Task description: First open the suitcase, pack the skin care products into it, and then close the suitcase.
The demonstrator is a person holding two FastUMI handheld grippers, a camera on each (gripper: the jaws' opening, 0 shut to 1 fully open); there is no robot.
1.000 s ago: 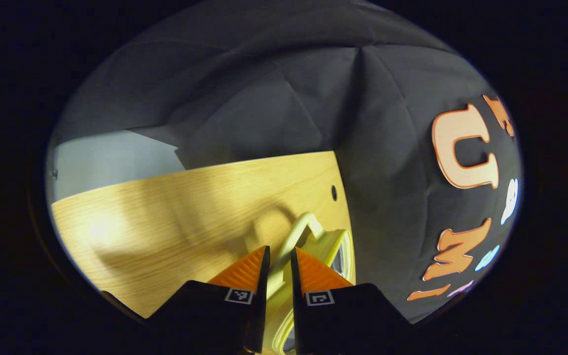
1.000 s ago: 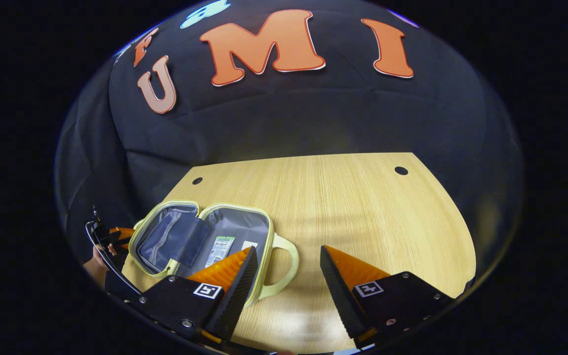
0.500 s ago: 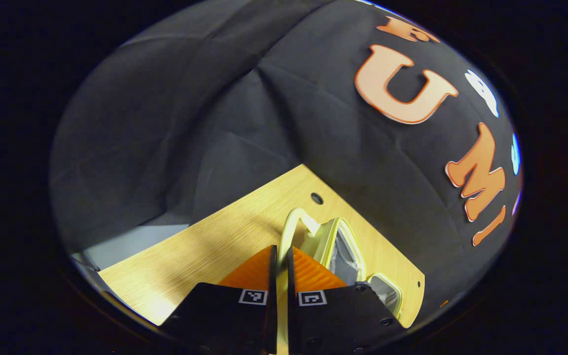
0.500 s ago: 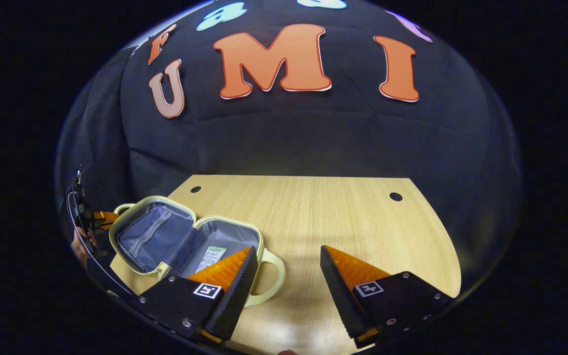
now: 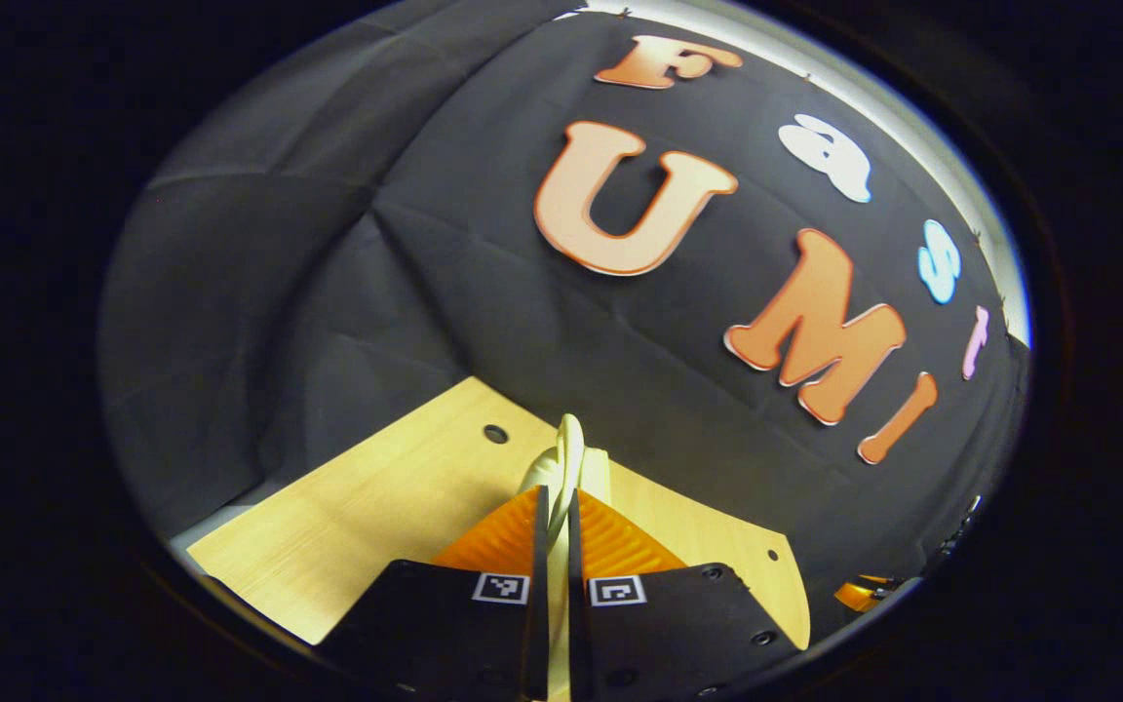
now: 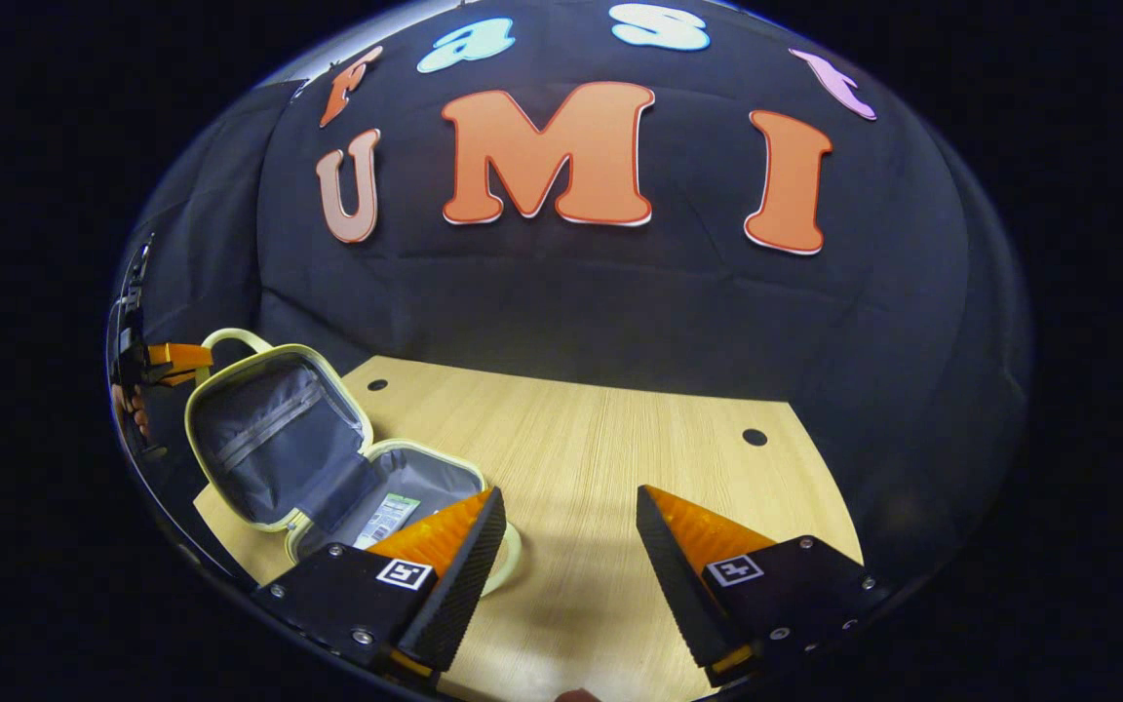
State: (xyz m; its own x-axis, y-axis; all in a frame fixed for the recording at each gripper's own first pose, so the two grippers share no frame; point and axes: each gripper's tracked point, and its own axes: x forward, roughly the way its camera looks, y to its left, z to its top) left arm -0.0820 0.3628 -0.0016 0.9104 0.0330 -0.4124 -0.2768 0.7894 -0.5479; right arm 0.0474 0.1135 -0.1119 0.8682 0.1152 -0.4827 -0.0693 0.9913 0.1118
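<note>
- Now the suitcase (image 6: 328, 458) lies open on the desk (image 6: 600, 487), lid half raised.
- Left tool (image 5: 553, 507) is clamped on the lid handle (image 5: 566, 453); right tool (image 6: 571, 517) hangs open, empty.
- Shell seems light and stiff, so the handle is a good hold.

Suitcase (image 6: 328, 468) front corner hidden (behind right claw (image 6: 569, 546)).

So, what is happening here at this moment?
A person is closing a small suitcase on the wooden table. The left gripper is shut on the lid's handle and holds the lid raised, about upright. A skin care product lies in the bottom half. The right gripper hangs open above the table, holding nothing.
</note>
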